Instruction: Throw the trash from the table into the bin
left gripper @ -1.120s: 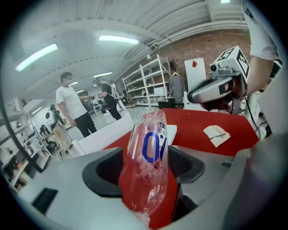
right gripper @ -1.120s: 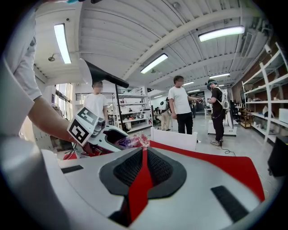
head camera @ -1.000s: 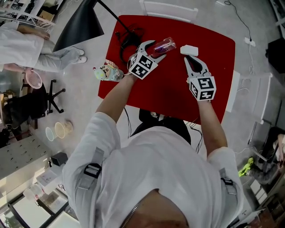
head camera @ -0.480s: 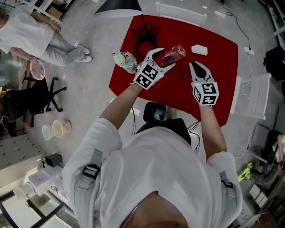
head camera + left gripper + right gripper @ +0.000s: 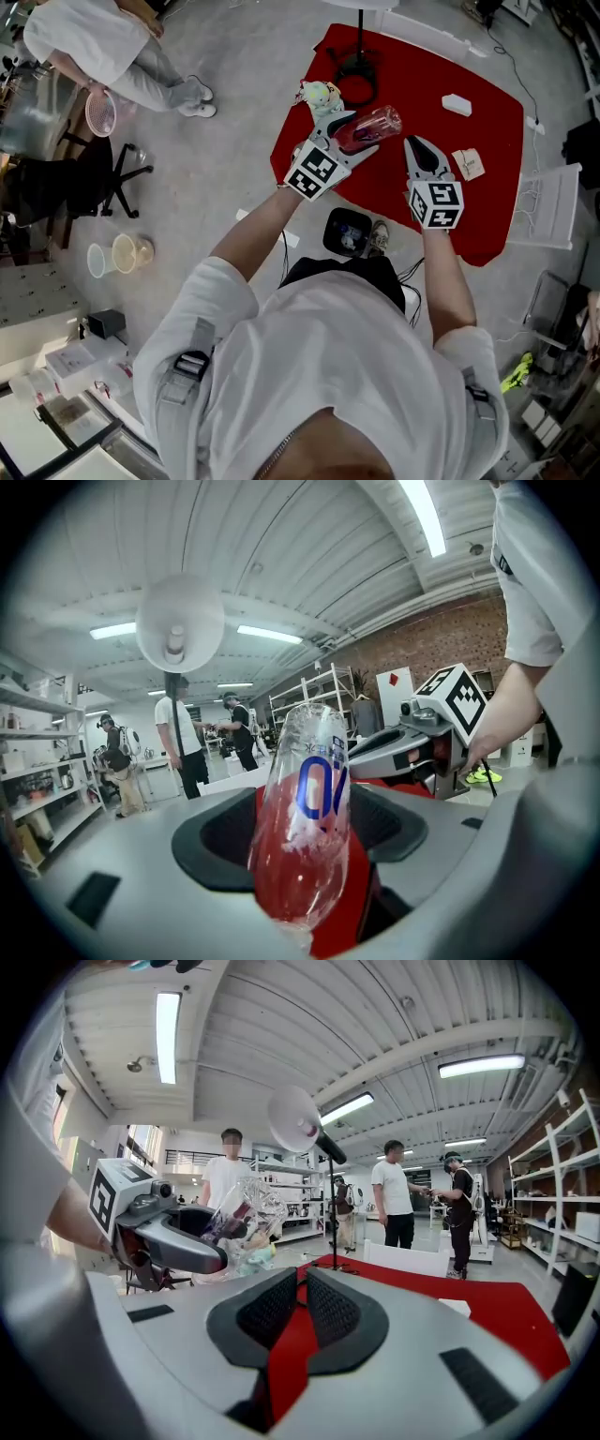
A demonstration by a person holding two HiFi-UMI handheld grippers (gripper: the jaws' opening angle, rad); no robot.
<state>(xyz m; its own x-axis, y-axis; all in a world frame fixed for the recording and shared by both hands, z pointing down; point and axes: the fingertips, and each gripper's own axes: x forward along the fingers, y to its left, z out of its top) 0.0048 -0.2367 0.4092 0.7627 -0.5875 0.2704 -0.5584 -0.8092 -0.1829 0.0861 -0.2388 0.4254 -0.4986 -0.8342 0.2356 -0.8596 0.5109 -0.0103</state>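
A clear crumpled plastic bottle (image 5: 373, 124) with blue print is clamped in my left gripper (image 5: 352, 129), held in the air over the near left corner of the red table (image 5: 487, 211). In the left gripper view the bottle (image 5: 305, 827) stands up between the jaws. My right gripper (image 5: 419, 148) hovers just to the right of it, shut and with nothing in it. In the right gripper view its pads (image 5: 272, 1312) nearly meet, and the bottle (image 5: 246, 1206) shows at left. A black bin (image 5: 348, 232) sits on the floor below the table's near edge.
On the table lie a white box (image 5: 457, 104), a crumpled paper scrap (image 5: 468, 164), a small toy figure (image 5: 321, 95) and a lamp base with cable (image 5: 356, 66). A white chair (image 5: 542, 206) stands at right. A person (image 5: 103, 47) and an office chair (image 5: 84, 178) are at left.
Both grippers have drawn back from the table's middle to its near left corner. The left one carried the bottle along and rose a little. The right gripper stayed shut.
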